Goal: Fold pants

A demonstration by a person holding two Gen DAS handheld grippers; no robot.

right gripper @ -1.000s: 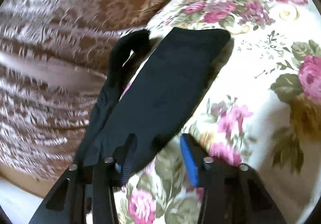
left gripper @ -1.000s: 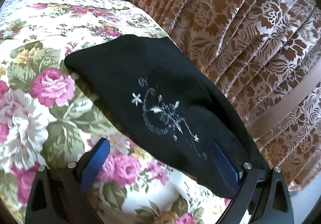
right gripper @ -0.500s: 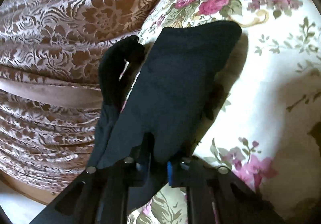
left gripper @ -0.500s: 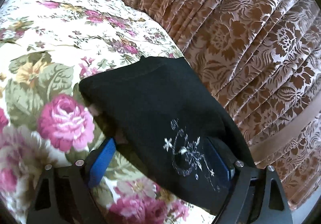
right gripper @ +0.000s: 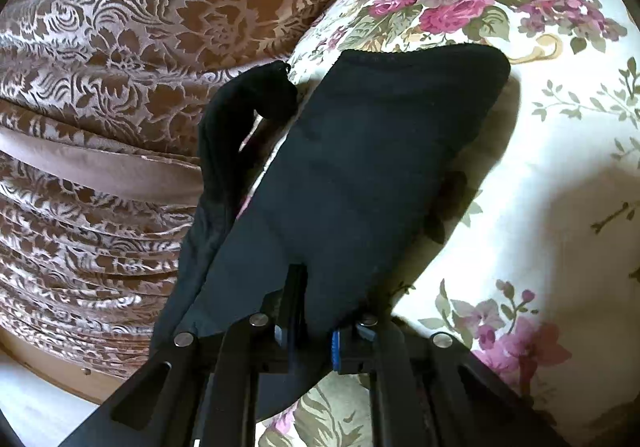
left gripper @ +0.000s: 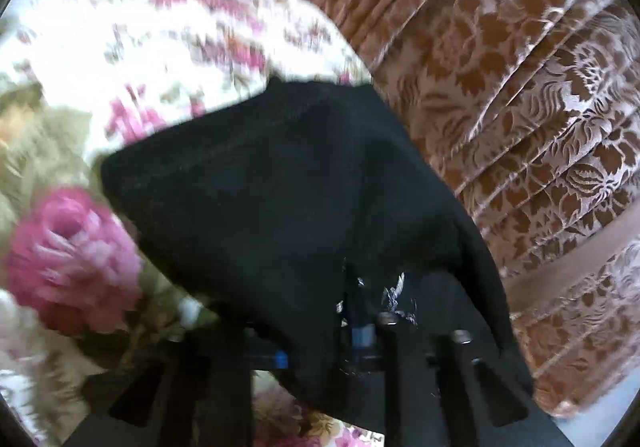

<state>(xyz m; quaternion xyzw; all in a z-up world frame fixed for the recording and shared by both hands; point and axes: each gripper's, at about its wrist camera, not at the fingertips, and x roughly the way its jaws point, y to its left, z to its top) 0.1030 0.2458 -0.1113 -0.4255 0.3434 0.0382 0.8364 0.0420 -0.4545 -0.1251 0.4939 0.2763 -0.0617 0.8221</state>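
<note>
The black pants lie on a floral bedspread near its edge; a white embroidered motif on them shows just by the jaws. My left gripper is shut on the pants fabric, jaws close together; this view is blurred. In the right wrist view the pants stretch away from me, with a narrow strip hanging off the bed's edge. My right gripper is shut on the near end of the pants.
A brown and silver patterned curtain hangs beside the bed, also in the right wrist view. The floral bedspread spreads to the right of the pants. A strip of pale floor shows at the lower left.
Both grippers have closed on the pants: the right one shut half a second ago, the left one has shut since. The left view has moved forward and is now blurred.
</note>
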